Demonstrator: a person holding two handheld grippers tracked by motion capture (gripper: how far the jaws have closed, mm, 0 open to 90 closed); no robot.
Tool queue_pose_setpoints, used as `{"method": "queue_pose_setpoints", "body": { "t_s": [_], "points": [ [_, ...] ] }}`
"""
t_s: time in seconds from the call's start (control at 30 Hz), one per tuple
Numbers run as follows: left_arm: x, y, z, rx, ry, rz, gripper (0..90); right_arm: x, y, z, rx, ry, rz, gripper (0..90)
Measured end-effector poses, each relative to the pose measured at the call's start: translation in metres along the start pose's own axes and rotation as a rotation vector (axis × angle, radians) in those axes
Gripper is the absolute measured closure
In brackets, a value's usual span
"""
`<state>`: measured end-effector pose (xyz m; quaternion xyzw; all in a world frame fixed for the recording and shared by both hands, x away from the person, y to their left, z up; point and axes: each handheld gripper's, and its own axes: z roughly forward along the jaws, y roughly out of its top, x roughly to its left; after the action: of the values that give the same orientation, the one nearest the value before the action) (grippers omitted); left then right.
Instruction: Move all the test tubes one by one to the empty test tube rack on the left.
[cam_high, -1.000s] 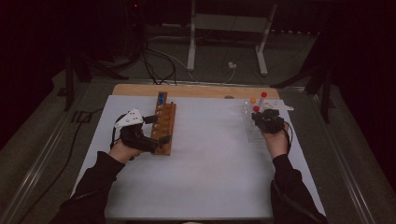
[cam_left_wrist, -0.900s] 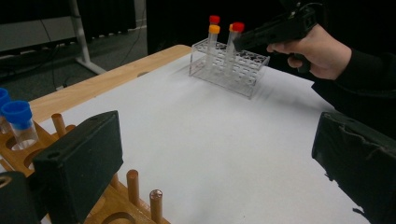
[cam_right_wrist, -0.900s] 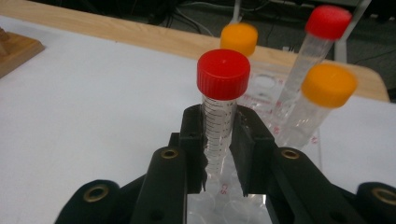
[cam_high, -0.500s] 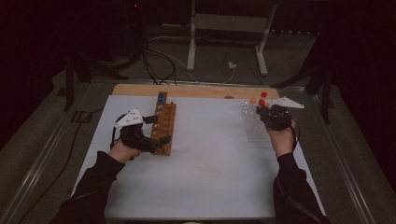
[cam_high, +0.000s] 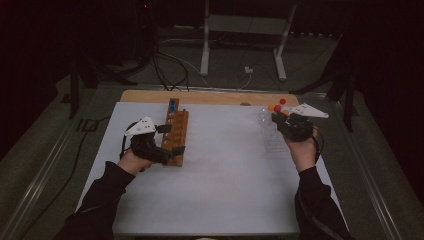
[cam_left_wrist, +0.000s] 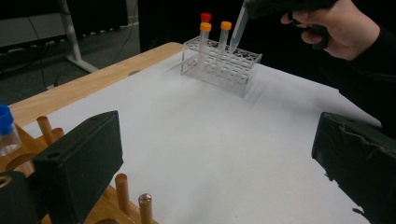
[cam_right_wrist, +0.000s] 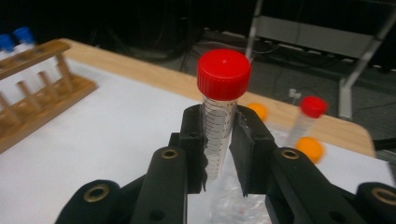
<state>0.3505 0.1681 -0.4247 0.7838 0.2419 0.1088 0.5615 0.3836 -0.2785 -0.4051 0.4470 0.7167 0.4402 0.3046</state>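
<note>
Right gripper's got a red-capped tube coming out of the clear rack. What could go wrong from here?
1. The red-capped tube sits tilted between the right gripper pads, gripped mid-body; it may slip or swing.
2. Its tip hangs just above the clear rack; catching a cell might tip the rack and its three capped tubes.
3. The left gripper looks open at the wooden rack, so that rack could shift on insertion.
</note>
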Motion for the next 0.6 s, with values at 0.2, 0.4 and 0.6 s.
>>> {"method": "queue_pose_setpoints", "body": {
  "t_s": [0.2,0.4,0.6],
  "points": [
    [-0.001,0.003,0.002,0.003,-0.016,-0.003,2.8,0.019,-0.007,0.006,0.035,0.072,-0.021,75.6],
    [-0.003,0.007,0.006,0.014,-0.033,0.002,2.9,0.038,-0.01,0.007,0.05,0.138,-0.048,75.6],
    [-0.006,0.01,0.011,0.027,-0.05,0.009,2.9,0.061,-0.015,0.006,0.067,0.208,-0.082,75.6]
  ]
}}
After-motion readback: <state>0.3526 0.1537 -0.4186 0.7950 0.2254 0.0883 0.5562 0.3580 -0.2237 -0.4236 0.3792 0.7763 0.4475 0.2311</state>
